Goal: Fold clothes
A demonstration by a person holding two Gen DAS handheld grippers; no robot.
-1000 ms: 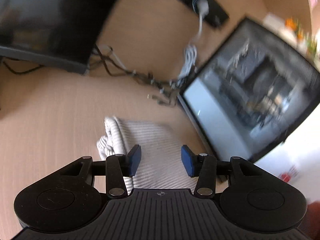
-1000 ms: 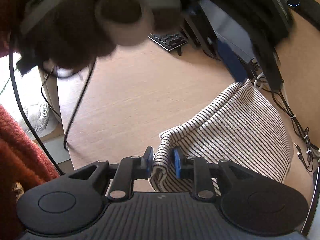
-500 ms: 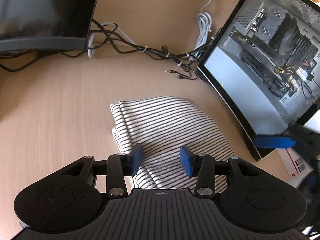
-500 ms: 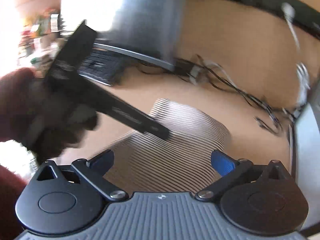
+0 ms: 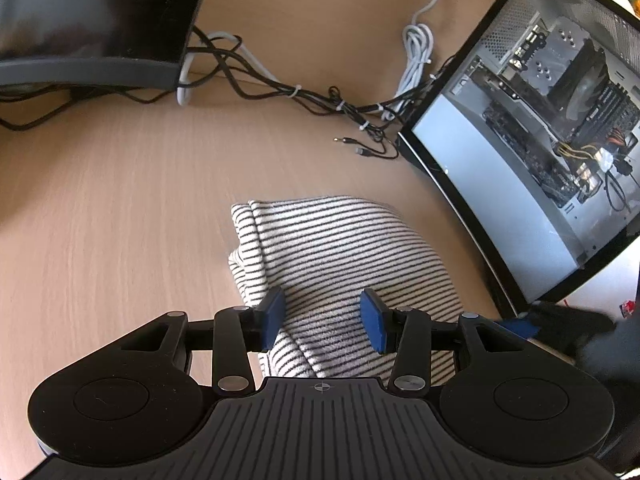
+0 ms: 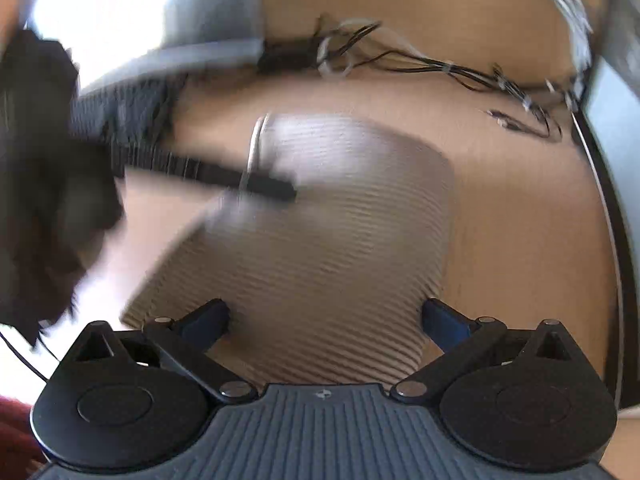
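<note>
Near surface's right edge, striped garment (image 5: pixel 344 256) released by right hand-held gripper (image 6: pixel 326 320), now spread; left hand-held gripper (image 5: pixel 322 314) spread above it; fold laid.

A monitor (image 5: pixel 92 20) stands at the far left of the wooden desk (image 5: pixel 100 208). A bundle of black cables (image 5: pixel 288 92) runs along the desk's back edge, with a coiled white cable (image 5: pixel 416 52) beside it. An open computer case (image 5: pixel 540 128) sits at the right edge. A keyboard (image 6: pixel 120 108) is blurred, left.
</note>
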